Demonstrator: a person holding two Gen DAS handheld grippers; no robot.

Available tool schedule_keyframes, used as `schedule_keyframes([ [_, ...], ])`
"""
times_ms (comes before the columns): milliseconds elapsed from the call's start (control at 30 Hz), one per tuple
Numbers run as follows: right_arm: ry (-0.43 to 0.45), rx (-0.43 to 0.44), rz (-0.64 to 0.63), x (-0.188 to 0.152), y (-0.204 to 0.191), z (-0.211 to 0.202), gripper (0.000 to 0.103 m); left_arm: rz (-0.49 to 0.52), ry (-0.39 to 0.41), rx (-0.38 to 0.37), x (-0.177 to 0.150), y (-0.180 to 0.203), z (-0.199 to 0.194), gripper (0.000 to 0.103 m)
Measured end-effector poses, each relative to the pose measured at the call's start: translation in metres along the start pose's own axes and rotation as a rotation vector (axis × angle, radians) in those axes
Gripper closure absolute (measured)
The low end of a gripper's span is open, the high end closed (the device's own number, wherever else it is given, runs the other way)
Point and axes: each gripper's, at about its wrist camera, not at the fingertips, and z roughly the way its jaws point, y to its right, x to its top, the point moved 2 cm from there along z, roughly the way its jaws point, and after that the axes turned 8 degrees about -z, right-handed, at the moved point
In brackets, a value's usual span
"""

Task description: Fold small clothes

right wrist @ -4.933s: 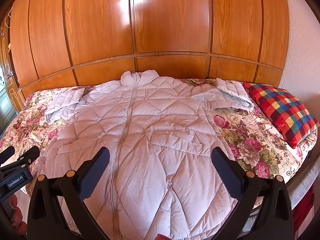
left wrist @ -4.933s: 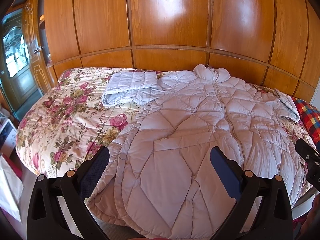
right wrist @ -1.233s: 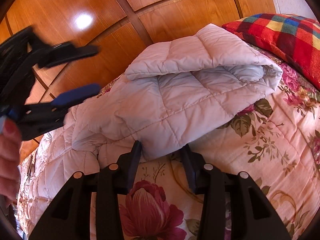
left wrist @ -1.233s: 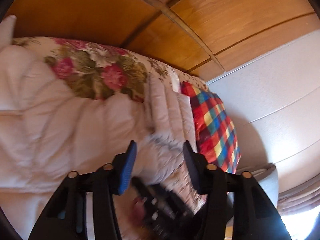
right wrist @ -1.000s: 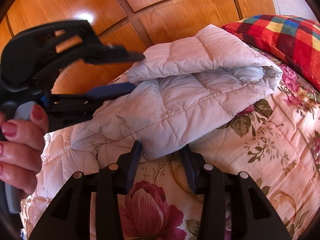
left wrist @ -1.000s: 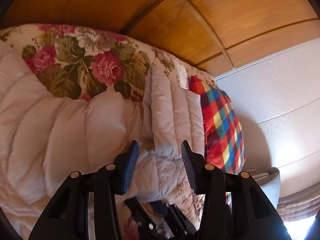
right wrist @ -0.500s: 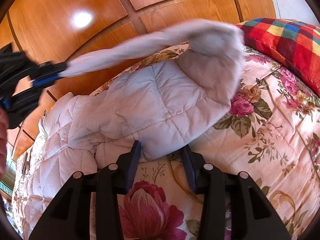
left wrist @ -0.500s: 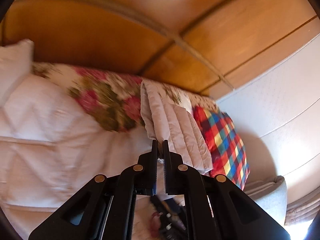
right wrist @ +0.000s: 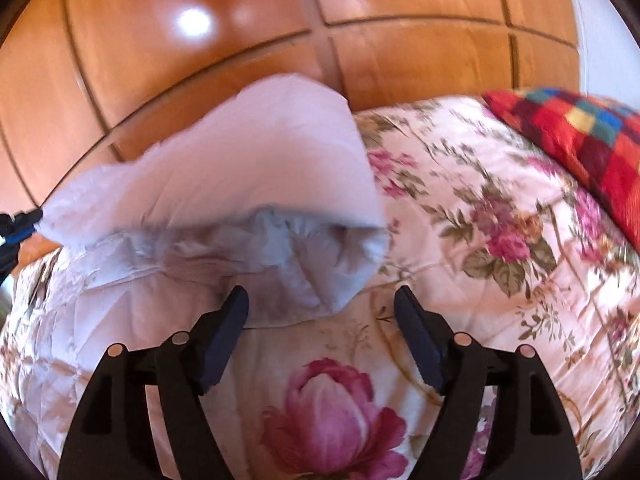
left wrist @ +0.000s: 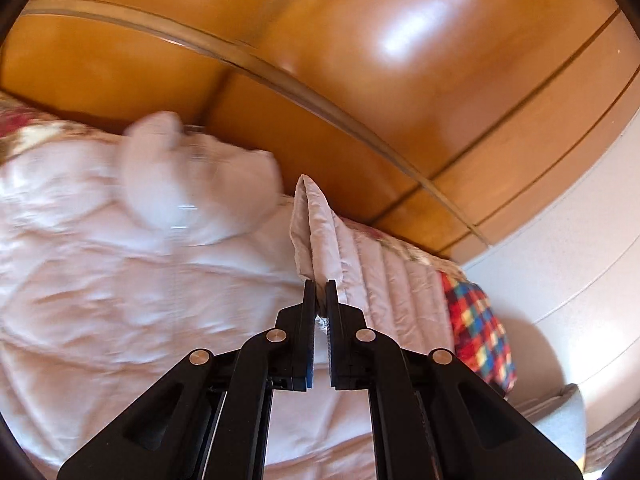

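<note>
A pale lilac quilted jacket (left wrist: 140, 280) lies spread on a bed with a floral bedspread (right wrist: 500, 240). My left gripper (left wrist: 319, 294) is shut on the cuff end of the jacket's sleeve (left wrist: 360, 256) and holds it lifted over the jacket body. In the right wrist view the sleeve (right wrist: 248, 184) arches up and to the left, toward the left gripper's tip (right wrist: 18, 228) at the frame's left edge. My right gripper (right wrist: 322, 312) is open and empty, low over the bedspread just in front of the sleeve's base.
A glossy wooden panelled wall (right wrist: 360, 40) runs behind the bed. A red checked pillow (right wrist: 580, 132) lies at the right end of the bed, also in the left wrist view (left wrist: 476, 332). A white wall (left wrist: 580, 240) stands to the right.
My left gripper closed on the sleeve end and pulled it up and leftward across the jacket. My right gripper opened wider and let go of the sleeve's base.
</note>
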Motion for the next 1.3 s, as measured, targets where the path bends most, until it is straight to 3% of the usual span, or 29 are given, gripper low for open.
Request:
schedule_keyframes([
  [100, 0.011, -0.001, -0.060, 0.002, -0.005, -0.010, 0.021, -0.030, 0.029, 0.025, -0.004, -0.030, -0.020, 0.099],
  [267, 0.031, -0.074, -0.169, 0.011, -0.017, -0.033, 0.021, -0.093, 0.071, 0.080, -0.008, -0.081, -0.047, 0.099],
  [367, 0.028, -0.068, -0.217, 0.018, -0.025, -0.048, 0.022, -0.140, 0.092, 0.088, -0.013, -0.107, -0.058, 0.099],
  [467, 0.036, -0.032, -0.193, 0.037, -0.030, -0.060, 0.041, -0.154, 0.092, 0.114, -0.020, -0.126, -0.059, 0.099],
  [533, 0.022, -0.008, -0.139, 0.050, -0.033, -0.060, 0.060, -0.153, 0.093, 0.122, -0.025, -0.130, -0.057, 0.099],
  [700, -0.047, -0.003, -0.162, 0.074, -0.062, -0.021, 0.074, -0.172, 0.126, 0.099, -0.032, -0.145, -0.060, 0.099],
  [833, -0.108, 0.003, -0.187, 0.078, -0.081, 0.021, 0.075, -0.169, 0.153, 0.078, -0.036, -0.155, -0.069, 0.099],
  [1000, -0.183, -0.020, -0.154, 0.069, -0.080, 0.071, 0.075, -0.234, 0.175, 0.040, -0.040, -0.180, -0.078, 0.099],
  [1200, -0.147, -0.013, -0.146, 0.053, -0.071, 0.082, 0.074, -0.200, 0.151, 0.045, -0.042, -0.178, -0.070, 0.099],
  [1300, -0.170, -0.052, -0.176, 0.057, -0.075, 0.076, 0.072, -0.200, 0.149, 0.046, -0.042, -0.178, -0.070, 0.099],
])
